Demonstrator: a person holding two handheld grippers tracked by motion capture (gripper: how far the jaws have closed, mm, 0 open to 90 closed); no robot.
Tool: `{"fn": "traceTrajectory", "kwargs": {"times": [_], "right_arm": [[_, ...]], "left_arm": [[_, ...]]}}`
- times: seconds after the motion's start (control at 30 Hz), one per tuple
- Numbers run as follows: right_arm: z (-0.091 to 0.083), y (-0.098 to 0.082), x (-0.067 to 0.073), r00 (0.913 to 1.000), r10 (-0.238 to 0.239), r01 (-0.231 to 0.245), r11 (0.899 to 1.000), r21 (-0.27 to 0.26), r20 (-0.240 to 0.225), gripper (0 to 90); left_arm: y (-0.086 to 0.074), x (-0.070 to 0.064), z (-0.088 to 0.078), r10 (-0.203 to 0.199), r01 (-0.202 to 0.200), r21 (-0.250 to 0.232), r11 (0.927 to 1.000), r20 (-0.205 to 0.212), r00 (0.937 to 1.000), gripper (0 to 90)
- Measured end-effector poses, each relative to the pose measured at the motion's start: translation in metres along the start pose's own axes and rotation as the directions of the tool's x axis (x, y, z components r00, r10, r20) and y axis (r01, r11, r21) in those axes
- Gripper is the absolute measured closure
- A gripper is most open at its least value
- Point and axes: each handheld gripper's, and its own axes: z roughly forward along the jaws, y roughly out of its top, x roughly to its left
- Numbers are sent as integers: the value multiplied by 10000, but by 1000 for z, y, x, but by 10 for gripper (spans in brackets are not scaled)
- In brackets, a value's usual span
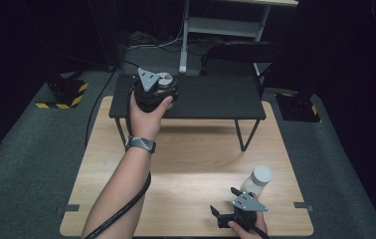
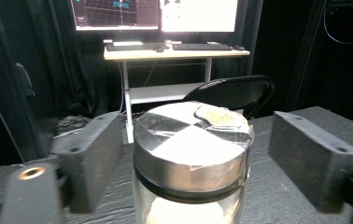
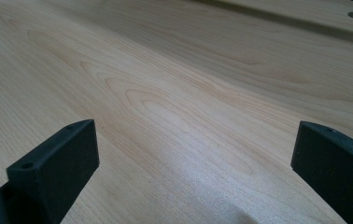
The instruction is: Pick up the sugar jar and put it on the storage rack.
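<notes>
A wooden desk fills the middle of the high view, standing on grey carpet. At its far edge a low black shelf on thin legs stands across it. Beyond, a black chair and a white stand carrying keyboards and monitors sit in a dark room.

The left arm, with a watch at the wrist, reaches forward to the shelf's left end. Its hand holds the left gripper, whose jaws are spread, one on each side of a jar and apart from it. The jar stands upright on the shelf; it has clear sides, a silver lid, and something pale inside.

The right gripper lies low near the desk's near right corner, held by a hand at the bottom edge. Its jaws are spread wide with nothing between them, over bare wood. Just beyond it a second jar, pale with a white lid, stands upright on the desk, close to the gripper's far side.
</notes>
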Motion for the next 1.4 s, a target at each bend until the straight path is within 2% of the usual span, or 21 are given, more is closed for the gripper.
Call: {"fn": "traceTrajectory", "kwargs": {"times": [0.1,0.27,0.57,0.67,0.9,1.17,1.4], "right_arm": [[0,0,0,10000,-10,10,10000,3,-8,6],[0,0,0,10000,-10,10,10000,18,-7,6],[0,0,0,10000,3,-3,10000,15,-5,6],[0,0,0,10000,-11,11,10000,6,-14,6],[-1,0,0,10000,-15,15,10000,39,-8,6],[0,1,0,10000,-43,43,10000,73,-14,6],[0,2,1,10000,-95,95,9999,103,19,6]], "left_arm": [[0,0,-1,46,-46,-10,10000,78,10000,72],[0,2,-3,-8,9,-50,10000,154,9999,22],[-6,8,-13,-231,244,-284,9993,455,9987,3],[-9,9,-17,-47,59,-283,9996,454,9990,3],[-16,12,-25,-71,83,-230,9997,513,9987,3],[-31,18,-39,13,2,-220,9998,673,9977,3],[-51,24,-49,-149,158,-103,9998,758,9970,3]]}}
